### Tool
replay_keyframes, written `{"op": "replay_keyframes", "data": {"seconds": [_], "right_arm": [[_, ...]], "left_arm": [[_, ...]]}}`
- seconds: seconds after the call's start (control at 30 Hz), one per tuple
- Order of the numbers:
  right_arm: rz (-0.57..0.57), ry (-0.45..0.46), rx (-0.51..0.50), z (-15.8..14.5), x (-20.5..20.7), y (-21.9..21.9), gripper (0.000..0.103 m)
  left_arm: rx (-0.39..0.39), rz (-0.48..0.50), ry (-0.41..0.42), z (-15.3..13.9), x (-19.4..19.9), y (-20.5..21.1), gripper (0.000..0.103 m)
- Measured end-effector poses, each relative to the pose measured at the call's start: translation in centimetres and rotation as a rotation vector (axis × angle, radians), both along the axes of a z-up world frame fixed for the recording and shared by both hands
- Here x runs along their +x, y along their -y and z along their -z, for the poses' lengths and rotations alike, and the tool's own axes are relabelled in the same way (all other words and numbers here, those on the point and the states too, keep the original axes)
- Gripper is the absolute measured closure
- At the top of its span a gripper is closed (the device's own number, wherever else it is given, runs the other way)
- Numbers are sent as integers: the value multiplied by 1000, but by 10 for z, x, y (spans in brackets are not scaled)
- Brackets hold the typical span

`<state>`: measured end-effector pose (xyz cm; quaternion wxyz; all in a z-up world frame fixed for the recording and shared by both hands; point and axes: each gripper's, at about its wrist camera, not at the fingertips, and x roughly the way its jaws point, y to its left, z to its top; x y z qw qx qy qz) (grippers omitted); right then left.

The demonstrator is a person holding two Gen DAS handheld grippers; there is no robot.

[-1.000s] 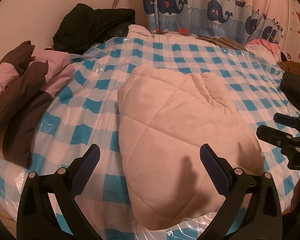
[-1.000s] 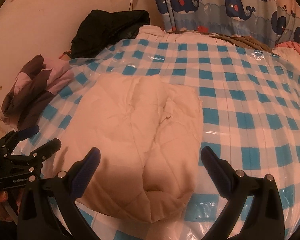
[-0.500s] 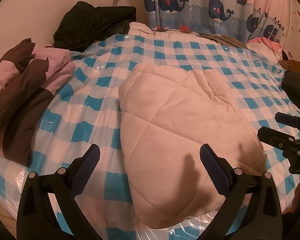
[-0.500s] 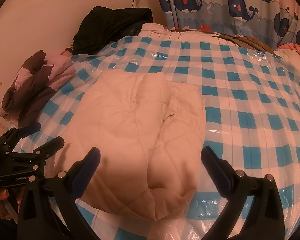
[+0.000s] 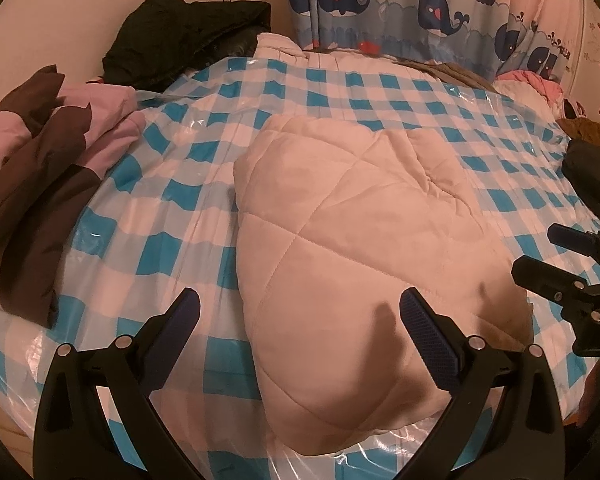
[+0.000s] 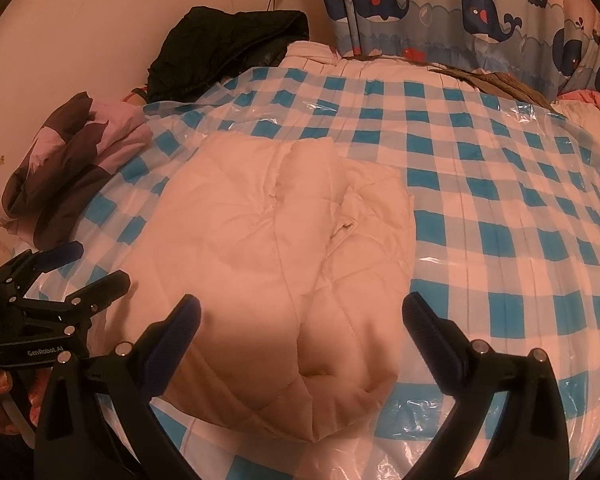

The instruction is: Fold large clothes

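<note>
The bed (image 5: 340, 92) served as the work surface, its blue-and-white check cover under a clear plastic sheet (image 6: 480, 412), probably so cloth would slide and stay clean. Other garments had been kept to the edges, out of the folding area — a pink-and-brown one (image 5: 40, 168) at the left side, a black coat (image 5: 188, 36) against the wall by the whale curtain (image 6: 460, 4), and a dark item (image 5: 588, 180) at the right edge.

In the middle of the bed, toward the near edge, lay the jacket (image 5: 364, 248) — a pale cream, quilted, puffy garment already gathered into a thick, roughly rectangular bundle. Diamond stitching ran across its top layer. In the right wrist view a long crease ran down its centre, and a bulging roll sat at the near end, so the folded layers looked lofty rather than flat; I judged the padding would spring back unless pressed.

Both tools hung above the near edge of the jacket, neither touching it. The left gripper (image 5: 300, 320) had its jaws spread wide with nothing between them, over the bundle's left margin. The right gripper (image 6: 300, 320) was likewise spread and empty, above the near right part. That placement, one at each side, suited a two-handed take on the near edge for another fold or a tidy-up.
</note>
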<state>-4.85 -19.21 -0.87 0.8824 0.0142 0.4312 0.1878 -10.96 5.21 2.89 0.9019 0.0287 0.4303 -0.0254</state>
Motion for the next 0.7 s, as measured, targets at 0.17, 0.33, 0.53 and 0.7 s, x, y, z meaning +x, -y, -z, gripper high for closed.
{"op": "replay_keyframes", "data": {"seconds": [0.17, 0.33, 0.53, 0.7], "right_arm": [[-5, -4, -1, 1, -1, 1, 6], [-23, 1, 1, 2, 1, 4, 6], [-21, -1, 1, 2, 0, 3, 6], [-21, -1, -1, 2, 0, 3, 6]], "left_arm": [[-26, 6, -26, 3, 3, 0, 7], [-27, 7, -33, 5, 4, 1, 7], [-28, 5, -35, 5, 4, 1, 7], [-28, 5, -35, 5, 4, 1, 7]]}}
